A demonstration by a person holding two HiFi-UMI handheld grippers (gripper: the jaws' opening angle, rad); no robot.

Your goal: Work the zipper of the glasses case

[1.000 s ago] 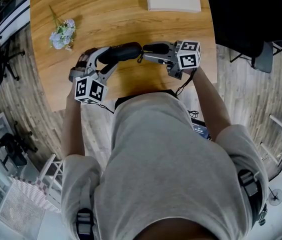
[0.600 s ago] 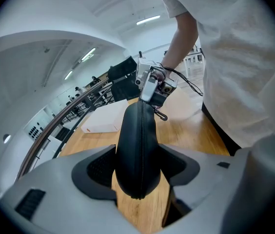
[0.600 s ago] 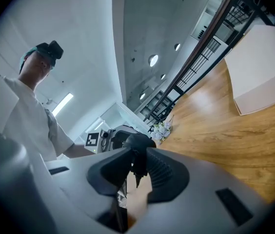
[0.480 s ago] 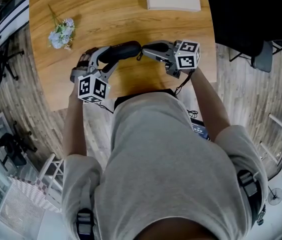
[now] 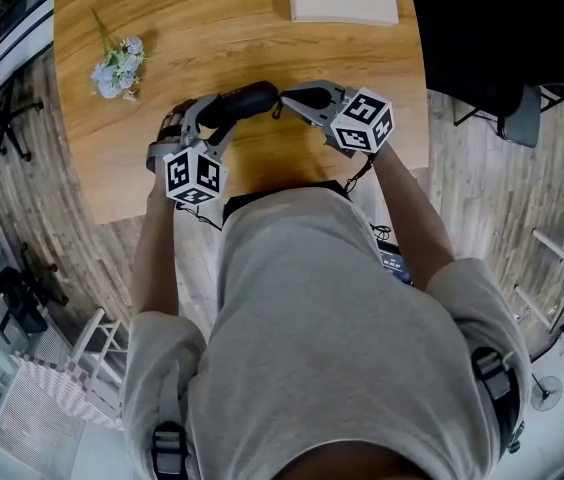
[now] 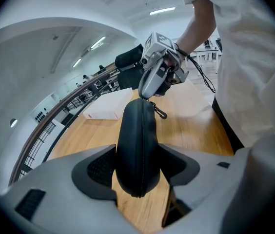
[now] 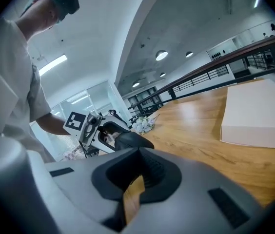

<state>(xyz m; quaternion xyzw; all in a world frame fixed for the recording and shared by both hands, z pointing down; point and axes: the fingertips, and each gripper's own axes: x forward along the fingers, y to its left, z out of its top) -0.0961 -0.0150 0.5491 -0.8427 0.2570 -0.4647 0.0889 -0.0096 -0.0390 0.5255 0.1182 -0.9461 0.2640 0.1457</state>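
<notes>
Left gripper view: left gripper (image 6: 137, 172) jaws clamp the near end of the black oval zippered glasses case (image 6: 136, 130). The zipper seam faces the camera, and the long axis runs straight away toward the right gripper (image 6: 144, 94). Case is held just above the round wooden bench (image 5: 292, 58), by its near edge. Right jaws have just closed and sit pressed together at the case's far end; whether the zipper pull is between them is not visible. Judgement: the pull must travel along the seam toward the left jaws.
</notes>
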